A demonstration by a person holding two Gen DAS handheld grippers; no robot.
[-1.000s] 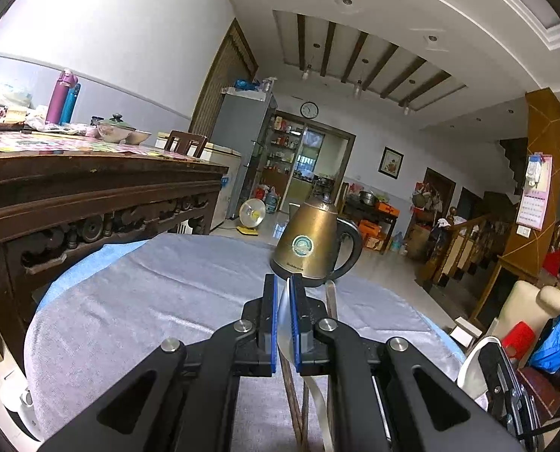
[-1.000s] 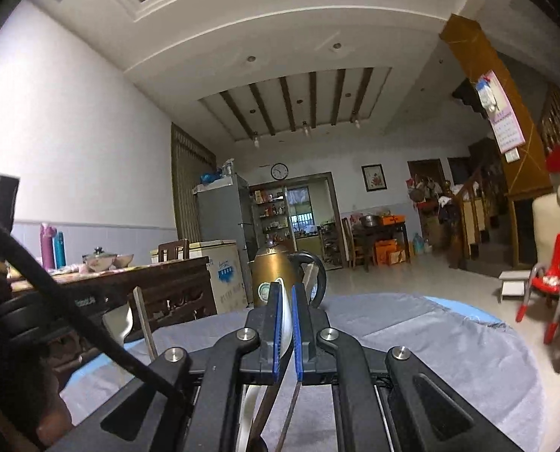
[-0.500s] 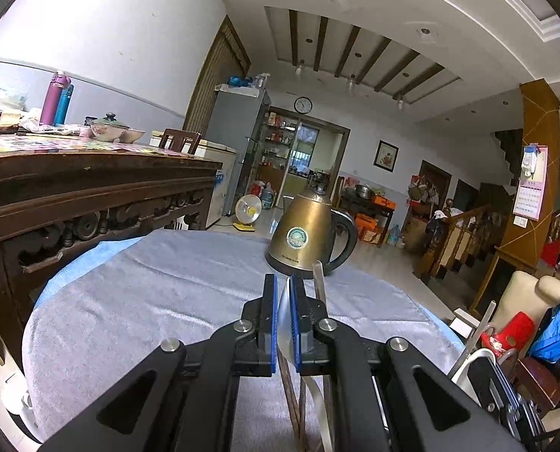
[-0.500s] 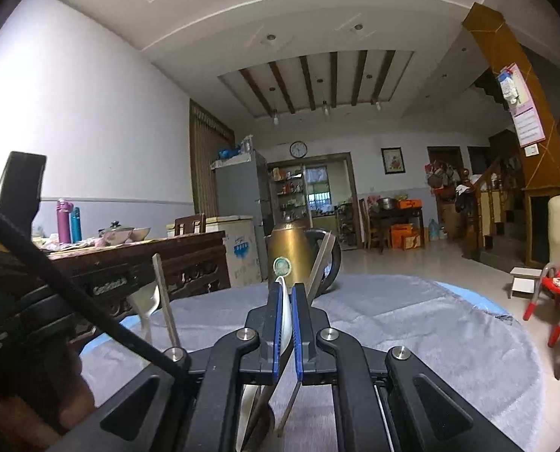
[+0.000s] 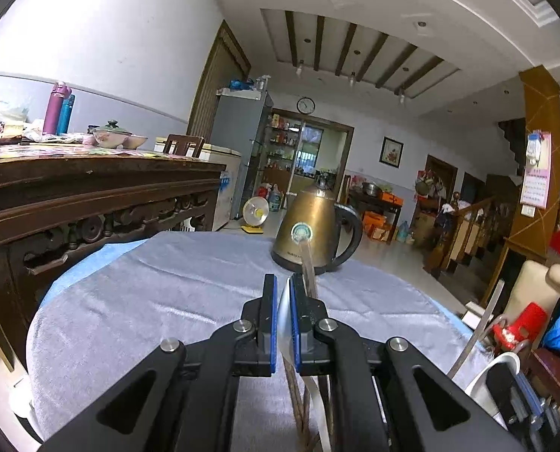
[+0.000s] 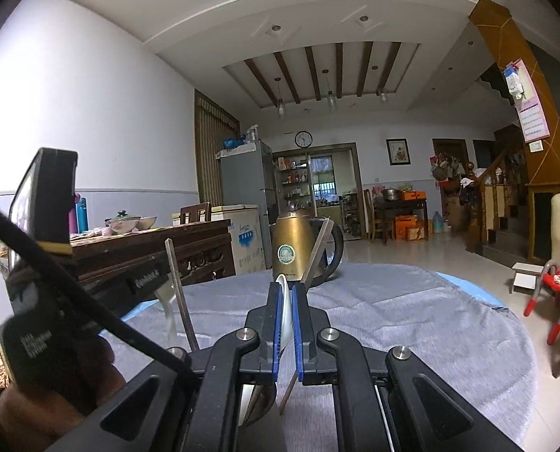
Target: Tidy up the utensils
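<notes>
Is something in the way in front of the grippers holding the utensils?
Yes. The gold kettle stands on the gray cloth, straight ahead of both the left gripper and the right gripper. Each gripper is shut on a white utensil. Nothing else shows on the cloth before the kettle.

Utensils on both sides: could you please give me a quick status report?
Left tongs shut on white spoon and chopsticks. Right tongs likewise. Kettle ahead on grey cloth.

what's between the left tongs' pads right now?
A white spoon stands pinched between the left tongs pads, with a brownish chopstick rising beside the right pad toward the kettle. The tongs cover where their lower ends meet.
</notes>
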